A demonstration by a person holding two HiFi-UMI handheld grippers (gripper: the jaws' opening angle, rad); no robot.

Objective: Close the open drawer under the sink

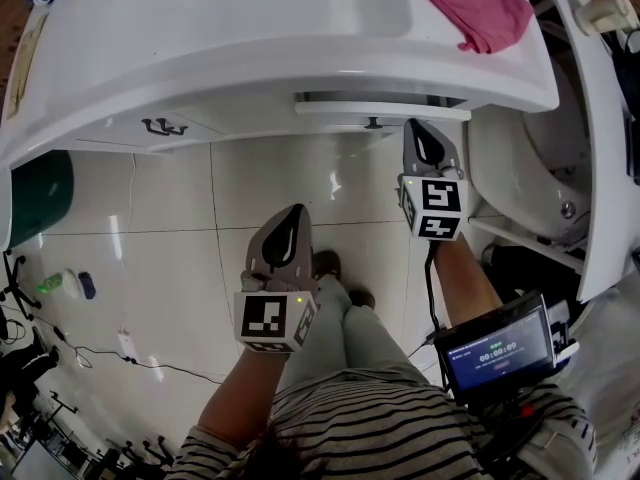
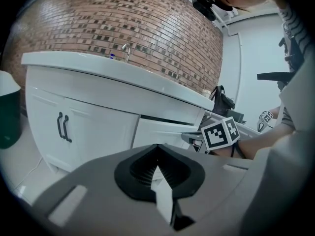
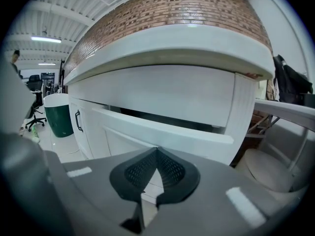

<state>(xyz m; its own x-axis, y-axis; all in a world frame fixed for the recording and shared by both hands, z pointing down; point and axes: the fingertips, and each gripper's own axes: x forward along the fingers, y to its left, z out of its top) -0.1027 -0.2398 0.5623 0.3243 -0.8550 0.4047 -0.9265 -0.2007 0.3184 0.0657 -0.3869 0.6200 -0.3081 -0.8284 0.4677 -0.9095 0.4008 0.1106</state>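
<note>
The white drawer under the sink stands pulled out a short way, with a dark gap above its front panel. My right gripper is shut and empty, its tip just below the drawer front and close to the small dark knob. My left gripper is also shut and empty, held lower and to the left, away from the cabinet. The left gripper view shows the drawer slightly ajar beyond the closed jaws of the left gripper.
Cabinet doors with two dark handles are shut to the left of the drawer. A pink cloth lies on the sink top. A dark green bin stands at the left, a white toilet at the right.
</note>
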